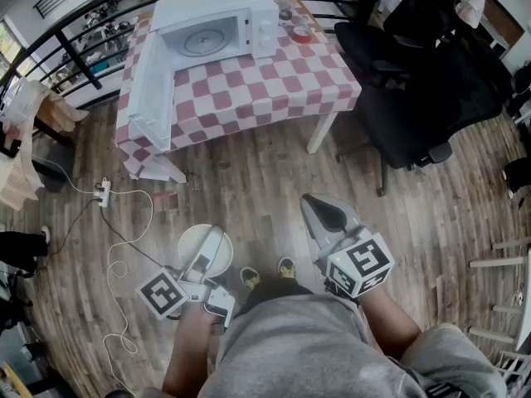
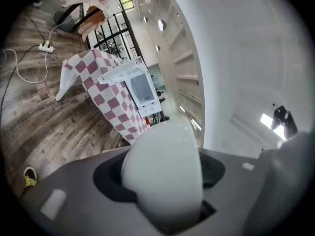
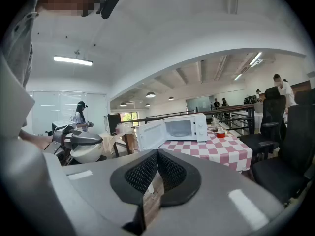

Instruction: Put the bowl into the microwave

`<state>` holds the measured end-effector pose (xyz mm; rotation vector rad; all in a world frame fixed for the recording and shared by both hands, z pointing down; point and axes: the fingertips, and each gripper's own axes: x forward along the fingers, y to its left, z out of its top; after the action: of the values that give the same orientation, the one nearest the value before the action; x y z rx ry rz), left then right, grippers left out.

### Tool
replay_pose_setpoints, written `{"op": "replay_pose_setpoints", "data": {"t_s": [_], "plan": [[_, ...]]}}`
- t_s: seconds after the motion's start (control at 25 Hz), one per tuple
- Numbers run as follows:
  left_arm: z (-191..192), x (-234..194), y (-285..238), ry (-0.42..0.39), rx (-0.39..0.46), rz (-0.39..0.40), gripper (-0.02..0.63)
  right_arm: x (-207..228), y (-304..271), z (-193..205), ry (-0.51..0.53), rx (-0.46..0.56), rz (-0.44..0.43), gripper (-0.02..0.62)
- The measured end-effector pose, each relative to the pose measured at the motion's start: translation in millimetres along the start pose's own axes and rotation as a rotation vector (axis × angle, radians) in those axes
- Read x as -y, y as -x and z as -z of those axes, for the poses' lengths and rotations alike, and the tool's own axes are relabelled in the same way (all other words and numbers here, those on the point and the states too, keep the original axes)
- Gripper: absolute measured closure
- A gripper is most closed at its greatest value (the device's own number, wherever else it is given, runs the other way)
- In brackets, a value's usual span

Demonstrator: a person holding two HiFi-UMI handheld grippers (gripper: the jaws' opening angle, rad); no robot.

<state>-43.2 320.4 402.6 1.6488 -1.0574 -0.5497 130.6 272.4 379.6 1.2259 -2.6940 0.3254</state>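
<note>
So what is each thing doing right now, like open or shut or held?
Microwave: on the table, door open, nothing inside but its turntable.
Bowl: held in the left gripper, away from the microwave.
Left gripper: shut on the bowl.
Right gripper: shut, empty.

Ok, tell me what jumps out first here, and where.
A white microwave stands with its door swung open on a red-and-white checked table, far ahead across the wood floor. Close in, the left gripper clamps a white bowl; the right gripper is shut and empty.
</note>
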Motion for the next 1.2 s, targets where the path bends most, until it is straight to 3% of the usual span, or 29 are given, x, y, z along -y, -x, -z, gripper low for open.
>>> {"op": "replay_pose_setpoints", "data": {"t_s": [0.8, 1.2], "plan": [[-38.6, -27.7, 24.6, 0.033, -0.008, -0.018, 0.319, -51.2, -29.6, -7.9, 0.016, 0.008, -0.023, 0.601], [-56.1, -34.7, 33.5, 0.024, -0.025, 0.019, 0.319, -74.3, -49.6, -13.8, 0.040, 0.021, -0.018, 0.601]]}}
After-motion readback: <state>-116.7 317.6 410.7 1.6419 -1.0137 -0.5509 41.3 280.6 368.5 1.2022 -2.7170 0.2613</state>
